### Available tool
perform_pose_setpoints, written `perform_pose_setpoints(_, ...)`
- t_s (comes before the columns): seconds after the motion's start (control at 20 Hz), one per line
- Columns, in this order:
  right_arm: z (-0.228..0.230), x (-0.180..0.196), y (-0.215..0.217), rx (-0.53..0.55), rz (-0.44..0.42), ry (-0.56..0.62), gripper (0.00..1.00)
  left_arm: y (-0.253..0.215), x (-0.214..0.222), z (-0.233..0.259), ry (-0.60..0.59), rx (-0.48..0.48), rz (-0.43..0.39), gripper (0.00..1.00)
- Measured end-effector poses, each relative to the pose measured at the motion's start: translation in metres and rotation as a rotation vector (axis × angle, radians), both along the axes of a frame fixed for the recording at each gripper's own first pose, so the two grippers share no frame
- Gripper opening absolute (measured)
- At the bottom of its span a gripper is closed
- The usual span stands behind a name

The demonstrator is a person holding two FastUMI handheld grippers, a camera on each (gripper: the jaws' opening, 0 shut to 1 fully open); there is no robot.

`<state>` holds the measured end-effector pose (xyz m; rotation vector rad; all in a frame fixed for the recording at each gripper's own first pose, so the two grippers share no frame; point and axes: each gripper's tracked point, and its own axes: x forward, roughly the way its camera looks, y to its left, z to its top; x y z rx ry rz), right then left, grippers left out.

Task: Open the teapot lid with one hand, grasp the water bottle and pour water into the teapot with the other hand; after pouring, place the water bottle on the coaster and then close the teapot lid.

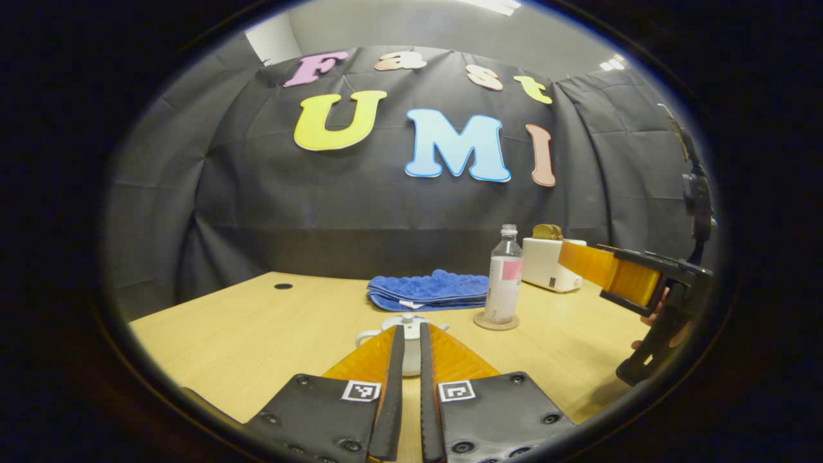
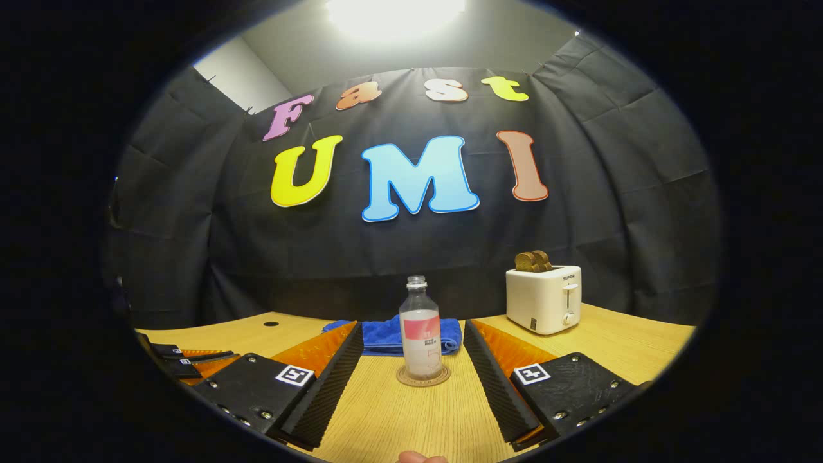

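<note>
The water bottle (image 2: 420, 328) stands upright on a round coaster (image 2: 422, 377), clear, uncapped, with a pink-and-white label (fill level unclear). The white teapot (image 1: 406, 334) sits lidded on the surface (image 1: 257, 334). Left gripper (image 1: 411, 341) jaws nearly closed, empty; right gripper (image 2: 411, 341) jaws wide apart, empty.

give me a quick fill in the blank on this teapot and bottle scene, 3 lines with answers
1. The water bottle stands on a round ____.
2. Behind the bottle lies a folded blue ____.
3. Slices of bread sit in the white ____ at the right.
4. The right gripper has its fingers ____, with the bottle ahead between them.

Answers: coaster; towel; toaster; open
</note>
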<state>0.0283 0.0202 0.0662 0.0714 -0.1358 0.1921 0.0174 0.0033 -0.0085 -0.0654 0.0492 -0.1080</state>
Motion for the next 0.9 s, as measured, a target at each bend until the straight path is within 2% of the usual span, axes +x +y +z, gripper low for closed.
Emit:
perform_pose_setpoints(0.1,-0.008,-0.018,0.002,-0.022,-0.008,0.006,0.98,0.002,-0.013,0.0,-0.004,0.002,0.007,0.16)
perform_pose_setpoints(0.35,-0.023,-0.044,0.007,-0.064,-0.019,0.021,0.98,0.003,-0.034,0.002,-0.01,0.007,0.011,0.19)
perform_pose_setpoints(0.4,-0.027,-0.046,0.009,-0.065,-0.017,0.028,0.97,0.002,-0.036,0.002,-0.013,0.008,0.013,0.16)
perform_pose_setpoints(0.75,-0.045,-0.049,0.011,-0.047,-0.019,0.076,0.97,-0.005,-0.042,0.007,-0.054,0.058,0.015,0.16)
perform_pose_setpoints(0.9,-0.051,-0.045,0.011,-0.028,-0.016,0.1,0.97,-0.003,-0.041,0.007,-0.049,0.06,0.025,0.19)
